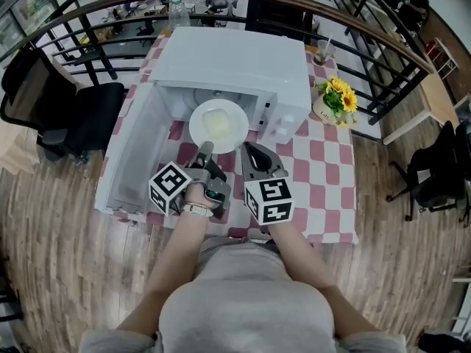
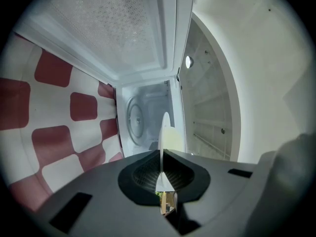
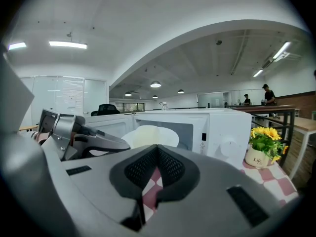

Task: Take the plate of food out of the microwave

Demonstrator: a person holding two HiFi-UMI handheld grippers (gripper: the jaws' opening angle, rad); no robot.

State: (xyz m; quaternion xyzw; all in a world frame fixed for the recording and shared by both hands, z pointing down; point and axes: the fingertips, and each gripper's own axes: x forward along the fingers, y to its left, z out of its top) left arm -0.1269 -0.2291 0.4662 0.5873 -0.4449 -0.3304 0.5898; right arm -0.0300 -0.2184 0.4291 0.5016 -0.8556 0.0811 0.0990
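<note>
A white plate (image 1: 218, 126) with pale food hangs at the mouth of the open white microwave (image 1: 243, 61). My left gripper (image 1: 205, 150) is shut on its near rim. In the left gripper view the plate (image 2: 165, 132) shows edge-on, pinched between the pads of the left gripper (image 2: 162, 154), with the empty cavity and its turntable (image 2: 136, 120) beyond. My right gripper (image 1: 249, 150) hovers just right of the plate, shut and empty. The right gripper view looks over the right gripper (image 3: 157, 147) at the plate (image 3: 150, 135) and the left gripper (image 3: 81, 135).
The microwave door (image 1: 129, 149) swings open to the left. A red-and-white checked cloth (image 1: 324, 175) covers the table. A pot of yellow flowers (image 1: 335, 100) and a cup (image 1: 322, 50) stand right of the microwave. A black chair (image 1: 73, 120) and a railing (image 1: 110, 9) lie beyond.
</note>
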